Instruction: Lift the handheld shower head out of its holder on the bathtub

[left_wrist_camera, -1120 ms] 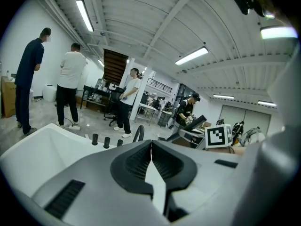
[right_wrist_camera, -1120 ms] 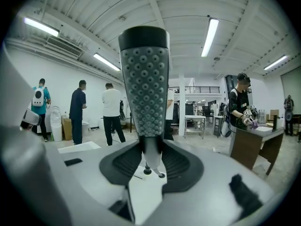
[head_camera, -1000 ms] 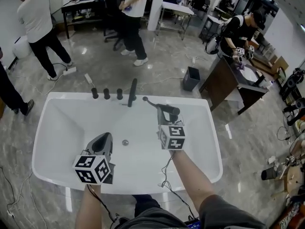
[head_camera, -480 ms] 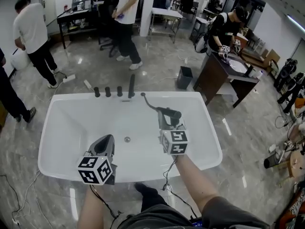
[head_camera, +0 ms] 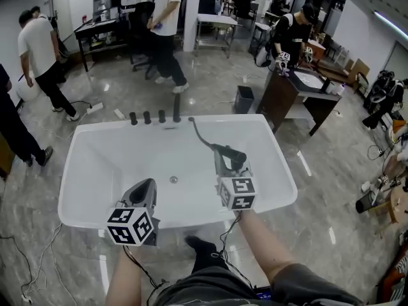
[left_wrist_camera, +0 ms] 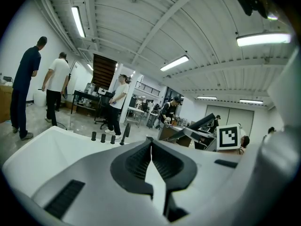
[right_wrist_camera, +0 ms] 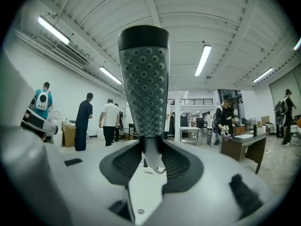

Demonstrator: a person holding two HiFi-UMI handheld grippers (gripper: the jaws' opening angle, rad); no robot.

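Right gripper [head_camera: 224, 164] clamped on the shower head's [head_camera: 231, 152] neck above the bathtub [head_camera: 284, 171]; it's likely light, stiff and slick, so the narrow neck suits; left gripper [head_camera: 141, 191] jaws together, empty.

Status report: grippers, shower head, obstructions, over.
Right gripper shut on shower head, over the bathtub, hose trailing to far rim. Left gripper shut, empty. Nothing blocking.
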